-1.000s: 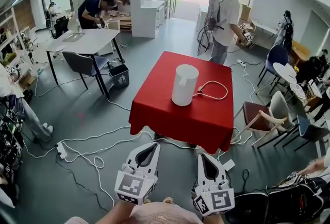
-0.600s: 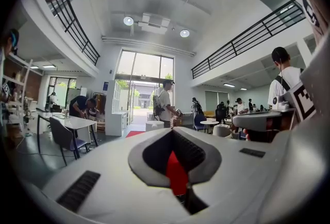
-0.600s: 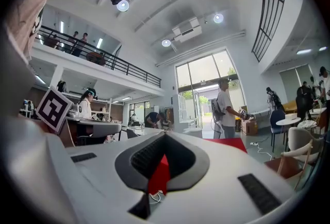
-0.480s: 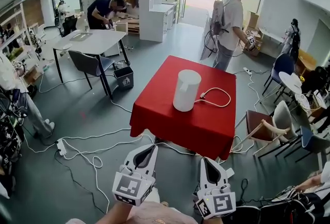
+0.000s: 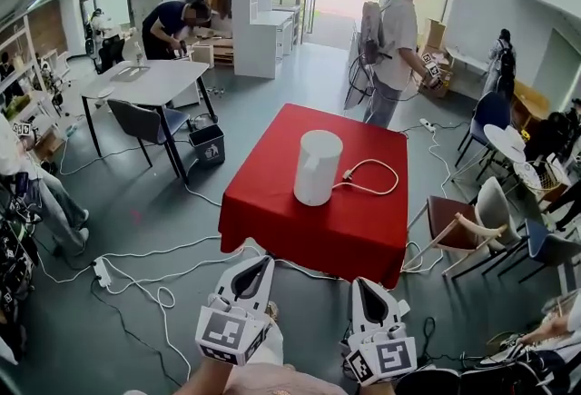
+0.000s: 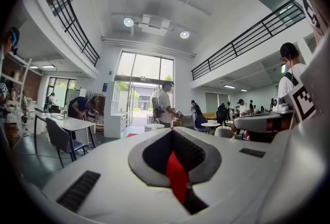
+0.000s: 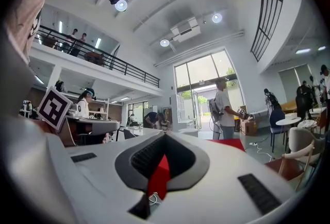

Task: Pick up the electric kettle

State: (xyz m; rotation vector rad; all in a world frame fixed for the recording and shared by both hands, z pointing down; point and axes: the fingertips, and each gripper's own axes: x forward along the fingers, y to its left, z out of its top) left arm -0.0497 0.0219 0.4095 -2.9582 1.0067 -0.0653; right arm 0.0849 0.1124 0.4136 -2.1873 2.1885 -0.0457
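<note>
The electric kettle (image 5: 318,168), a plain white cylinder, stands upright in the middle of a red-clothed table (image 5: 272,212), with a white cord (image 5: 368,177) looped to its right. Both grippers hang short of the table's near edge, pointing level at it and well apart from the kettle. My left gripper (image 5: 268,259) has its jaws together and holds nothing. The right gripper (image 5: 360,282) is likewise shut and empty. In the left gripper view the kettle's top (image 6: 153,126) peeks over the closed jaws (image 6: 172,130). The right gripper view shows the red table (image 7: 229,142) beyond its jaws (image 7: 165,134).
White cables (image 5: 163,268) trail over the floor in front of the table. A chair (image 5: 458,213) stands at its right. A person (image 5: 395,30) stands beyond the far edge. A grey table (image 5: 145,80), a chair and a bin (image 5: 208,146) stand at the left.
The red table and kettle have come nearer and lower in the head view. Both grippers have advanced a little toward the table, still shut.
</note>
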